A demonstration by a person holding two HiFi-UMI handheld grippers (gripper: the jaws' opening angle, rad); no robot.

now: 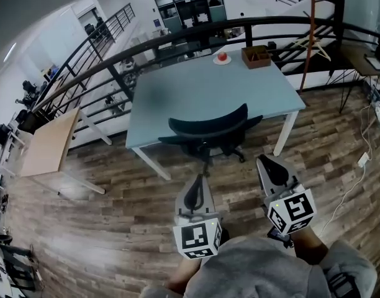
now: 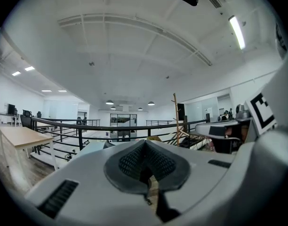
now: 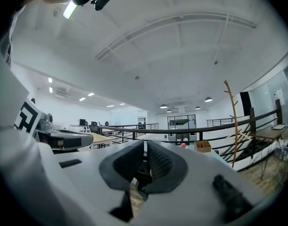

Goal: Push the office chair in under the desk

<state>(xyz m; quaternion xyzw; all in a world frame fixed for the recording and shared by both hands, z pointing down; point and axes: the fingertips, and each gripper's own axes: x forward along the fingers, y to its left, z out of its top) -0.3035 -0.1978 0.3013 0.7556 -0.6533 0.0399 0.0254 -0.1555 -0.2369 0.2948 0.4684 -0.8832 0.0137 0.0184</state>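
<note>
A dark office chair (image 1: 210,128) stands at the near edge of the light blue desk (image 1: 171,92). Its backrest sits against the desk edge, its seat is hidden below the top, and its wheeled base (image 1: 230,152) shows on the floor. My left gripper (image 1: 197,180) is shut and empty, a short way back from the chair. To its right, my right gripper (image 1: 267,161) is also shut with nothing in it, clear of the chair. In the gripper views the left gripper (image 2: 145,145) and right gripper (image 3: 144,149) point level over the desk, pads together.
On the desk's far side are a red apple on a plate (image 1: 222,58) and a wooden box (image 1: 256,56). A wooden table (image 1: 50,143) stands left, a black railing (image 1: 177,39) behind the desk, a coat stand (image 1: 310,23) far right, a cable (image 1: 362,161) on the floor.
</note>
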